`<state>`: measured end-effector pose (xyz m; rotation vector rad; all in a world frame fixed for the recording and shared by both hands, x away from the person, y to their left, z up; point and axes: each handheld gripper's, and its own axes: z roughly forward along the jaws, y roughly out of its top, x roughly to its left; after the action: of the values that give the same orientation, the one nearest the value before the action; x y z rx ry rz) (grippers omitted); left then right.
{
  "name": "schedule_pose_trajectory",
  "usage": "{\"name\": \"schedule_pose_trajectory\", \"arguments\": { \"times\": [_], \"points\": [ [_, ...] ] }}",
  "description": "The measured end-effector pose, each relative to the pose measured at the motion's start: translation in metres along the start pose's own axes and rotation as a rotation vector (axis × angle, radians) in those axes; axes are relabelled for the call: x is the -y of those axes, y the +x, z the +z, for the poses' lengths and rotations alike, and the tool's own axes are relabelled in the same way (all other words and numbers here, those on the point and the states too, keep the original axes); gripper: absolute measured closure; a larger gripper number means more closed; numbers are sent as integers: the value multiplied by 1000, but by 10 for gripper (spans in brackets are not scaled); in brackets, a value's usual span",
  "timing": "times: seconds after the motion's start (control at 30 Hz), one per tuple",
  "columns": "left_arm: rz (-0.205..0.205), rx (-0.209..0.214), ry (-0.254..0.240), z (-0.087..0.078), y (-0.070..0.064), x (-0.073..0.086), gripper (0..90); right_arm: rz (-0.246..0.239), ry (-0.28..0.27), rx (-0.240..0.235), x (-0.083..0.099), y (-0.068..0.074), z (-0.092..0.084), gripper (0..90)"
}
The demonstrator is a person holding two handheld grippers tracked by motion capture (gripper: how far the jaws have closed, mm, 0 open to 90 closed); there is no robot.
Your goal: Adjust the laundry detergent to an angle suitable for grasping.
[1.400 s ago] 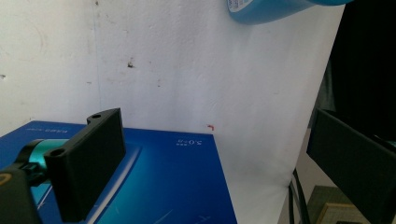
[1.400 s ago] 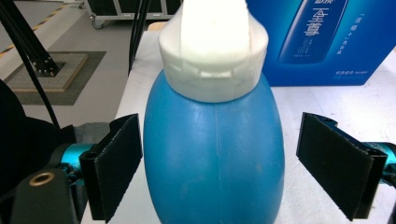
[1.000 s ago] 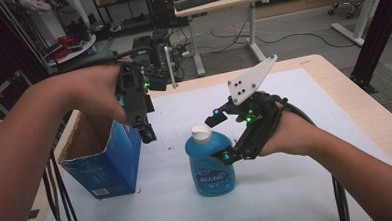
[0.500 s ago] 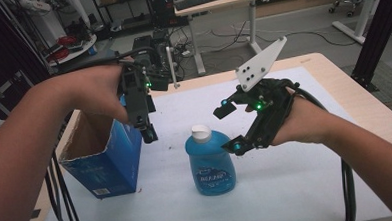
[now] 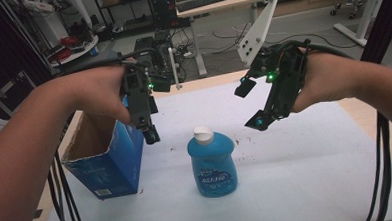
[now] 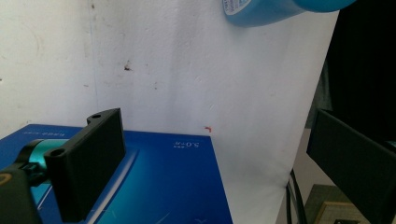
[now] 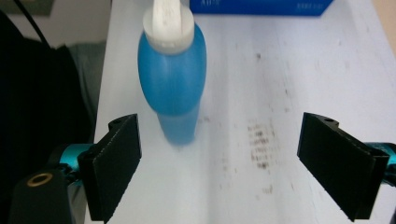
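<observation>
Bottle [image 5: 212, 162] stands free mid-desk; both my grippers, left [image 5: 147, 123] and right [image 5: 253, 104], released. Next, I judge: boxing it.

On the blue box [image 6: 154, 177] under my left gripper, small white print near the picture's middle looks like "5.0" plus something, upside down. The bottle [image 5: 212, 165] label at centre of the high view is too blurred to read. Box label at lower left: unreadable too.

Wooden table [image 5: 357, 114] wearing a speckled white cover [image 5: 307, 175], blue soap bottle [image 5: 212, 162] standing upright below and between both grippers, open blue box [image 5: 105, 157] sitting just under the left gripper [image 5: 150, 130].
</observation>
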<state>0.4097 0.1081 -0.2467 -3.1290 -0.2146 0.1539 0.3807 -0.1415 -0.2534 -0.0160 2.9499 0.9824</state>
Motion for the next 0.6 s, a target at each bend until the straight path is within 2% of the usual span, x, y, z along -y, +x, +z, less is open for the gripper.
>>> {"name": "schedule_pose_trajectory", "arguments": {
  "times": [0.13, 0.2, 0.23, 0.33, 0.6],
  "points": [
    [1, 5, 7, 1, 1, 1, 44, -3, 92, 15, -6, -2, -7, 104],
    [0, 6, 4, 1, 1, 1, 44, 10, 132, 21, -9, -1, -9, 25],
    [0, 5, 5, 1, 2, 1, 44, 9, 164, 36, -10, -1, -10, 26],
    [1, 6, 6, 2, 2, 2, 44, 2, 231, 35, -13, 0, -11, 28],
    [1, 7, -1, 1, 2, 0, 44, -17, 455, 3, -14, 0, -7, 28]
  ]
}}
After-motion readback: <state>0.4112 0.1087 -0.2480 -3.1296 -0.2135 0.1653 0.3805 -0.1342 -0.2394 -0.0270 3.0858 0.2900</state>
